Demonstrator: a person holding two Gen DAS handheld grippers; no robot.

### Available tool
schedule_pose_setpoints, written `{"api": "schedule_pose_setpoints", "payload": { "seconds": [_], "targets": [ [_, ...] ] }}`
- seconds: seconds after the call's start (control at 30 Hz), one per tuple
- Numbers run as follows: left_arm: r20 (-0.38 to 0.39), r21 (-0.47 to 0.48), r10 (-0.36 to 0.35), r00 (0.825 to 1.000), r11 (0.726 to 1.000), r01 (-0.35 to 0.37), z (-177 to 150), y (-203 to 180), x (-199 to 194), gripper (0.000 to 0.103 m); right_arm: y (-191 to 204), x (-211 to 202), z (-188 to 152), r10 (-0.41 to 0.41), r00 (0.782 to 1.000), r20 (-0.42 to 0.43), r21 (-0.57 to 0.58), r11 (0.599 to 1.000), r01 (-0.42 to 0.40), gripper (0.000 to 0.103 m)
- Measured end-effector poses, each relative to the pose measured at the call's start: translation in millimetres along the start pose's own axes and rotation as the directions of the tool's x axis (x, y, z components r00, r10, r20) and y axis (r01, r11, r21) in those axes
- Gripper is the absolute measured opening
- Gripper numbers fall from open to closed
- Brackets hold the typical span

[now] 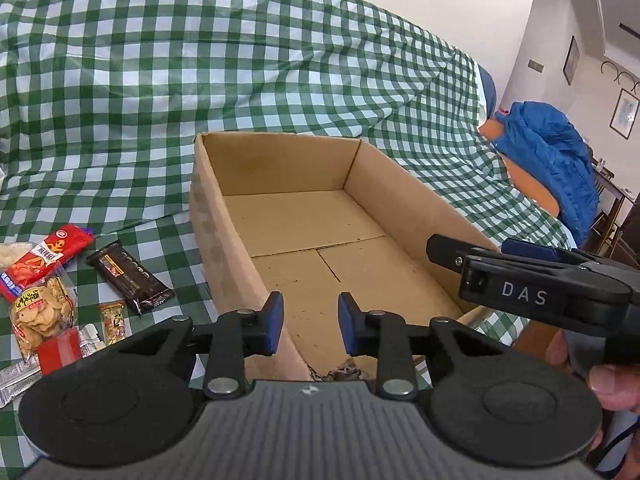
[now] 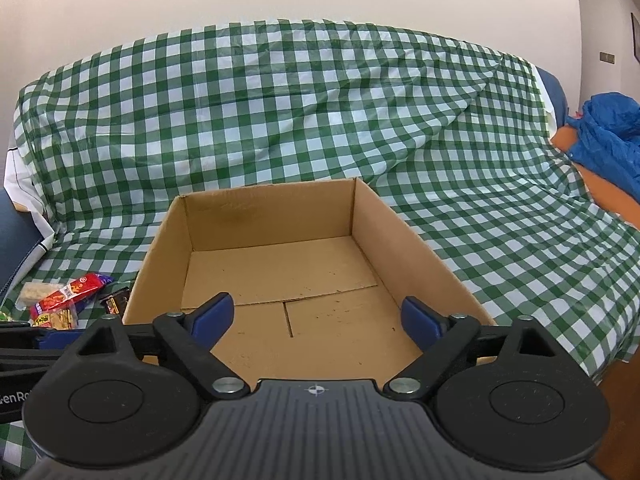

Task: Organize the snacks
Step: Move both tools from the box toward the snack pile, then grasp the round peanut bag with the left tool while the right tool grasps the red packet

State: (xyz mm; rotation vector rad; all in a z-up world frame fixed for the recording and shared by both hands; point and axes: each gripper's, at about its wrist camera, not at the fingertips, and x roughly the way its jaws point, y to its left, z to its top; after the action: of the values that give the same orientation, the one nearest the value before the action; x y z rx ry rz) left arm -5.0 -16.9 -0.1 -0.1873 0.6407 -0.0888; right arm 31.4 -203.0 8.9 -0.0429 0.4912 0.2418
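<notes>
Checked cloth (image 2: 320, 120) on sofa, blue jacket (image 1: 552, 152) right, cardboard box (image 2: 400, 232) central, snacks (image 1: 44, 280) left

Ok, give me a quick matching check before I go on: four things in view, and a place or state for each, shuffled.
1. cardboard box
2. dark snack bar
3. blue jacket
4. right gripper

A. lies to the left of the box
B. jaws wide apart, nothing between them
C. nothing inside yet
D. far right, beyond the box

Pairs: 1-C, 2-A, 3-D, 4-B
</notes>
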Motion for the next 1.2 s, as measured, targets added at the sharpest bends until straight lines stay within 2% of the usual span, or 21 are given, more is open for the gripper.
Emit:
{"api": "schedule_pose_setpoints", "payload": {
  "seconds": [0.1, 0.17, 0.33, 0.43, 0.53, 0.6, 0.7, 0.8, 0.9, 0.97, 1.03, 1.07, 1.1, 1.13, 1.2],
  "targets": [
    [0.000, -0.010, 0.008, 1.000, 1.000, -0.008, 1, 1, 0, 0.033, 1, -1, -1, -0.005, 1.000, 0.012, -0.003, 1.000, 0.005, 0.091],
    [0.006, -0.005, 0.041, 0.999, 0.999, -0.040, 1, 0, 1, 0.033, 0, -2, -1, -0.012, 1.000, 0.021, -0.001, 1.000, 0.012, 0.091],
    [0.088, 0.017, 0.079, 0.993, 0.997, -0.081, 2, -2, -3, 0.033, -3, -3, 1, -0.021, 0.999, 0.031, 0.025, 0.999, 0.020, 0.091],
    [0.092, -0.009, 0.082, 0.992, 0.997, -0.081, 6, 5, -6, 0.033, -3, -5, 2, -0.016, 0.999, 0.040, 0.044, 0.999, 0.014, 0.088],
    [0.074, -0.078, 0.040, 0.996, 0.996, -0.035, 10, 22, -12, 0.033, 2, -7, 4, -0.012, 0.999, 0.049, 0.051, 0.999, 0.009, 0.077],
    [0.076, -0.127, 0.023, 0.997, 0.992, -0.013, 12, 37, -19, 0.019, 7, -8, 6, 0.001, 0.999, 0.048, 0.062, 0.998, -0.004, 0.069],
    [0.082, -0.159, 0.073, 0.994, 0.985, -0.060, 13, 60, -31, 0.018, 20, -9, 8, 0.029, 0.998, 0.050, 0.064, 0.997, -0.032, 0.063],
    [0.076, -0.222, 0.113, 0.991, 0.971, -0.094, 16, 91, -43, 0.018, 42, -10, 11, 0.074, 0.996, 0.048, 0.051, 0.996, -0.076, 0.063],
    [0.027, -0.283, 0.144, 0.989, 0.950, -0.131, 28, 134, -50, 0.019, 70, -13, 14, 0.135, 0.990, 0.045, 0.028, 0.990, -0.137, 0.063],
    [-0.002, -0.268, 0.205, 0.979, 0.943, -0.198, 36, 167, -55, 0.021, 90, -15, 14, 0.186, 0.982, 0.041, 0.006, 0.982, -0.186, 0.063],
    [-0.027, -0.243, 0.293, 0.956, 0.925, -0.291, 37, 200, -60, 0.026, 112, -14, 15, 0.236, 0.971, 0.032, -0.024, 0.972, -0.235, 0.063],
    [-0.034, -0.234, 0.350, 0.936, 0.908, -0.347, 33, 215, -63, 0.032, 124, -13, 16, 0.260, 0.965, 0.027, -0.041, 0.965, -0.259, 0.063],
    [-0.060, -0.246, 0.406, 0.912, 0.879, -0.408, 26, 230, -64, 0.036, 136, -12, 16, 0.280, 0.960, 0.020, -0.059, 0.959, -0.278, 0.063],
    [-0.111, -0.288, 0.432, 0.895, 0.848, -0.445, 22, 245, -64, 0.037, 148, -11, 15, 0.301, 0.954, 0.011, -0.082, 0.951, -0.299, 0.063],
    [-0.172, -0.363, 0.445, 0.879, 0.801, -0.477, 14, 268, -66, 0.042, 168, -8, 15, 0.335, 0.942, -0.013, -0.119, 0.935, -0.334, 0.063]
  ]
}}
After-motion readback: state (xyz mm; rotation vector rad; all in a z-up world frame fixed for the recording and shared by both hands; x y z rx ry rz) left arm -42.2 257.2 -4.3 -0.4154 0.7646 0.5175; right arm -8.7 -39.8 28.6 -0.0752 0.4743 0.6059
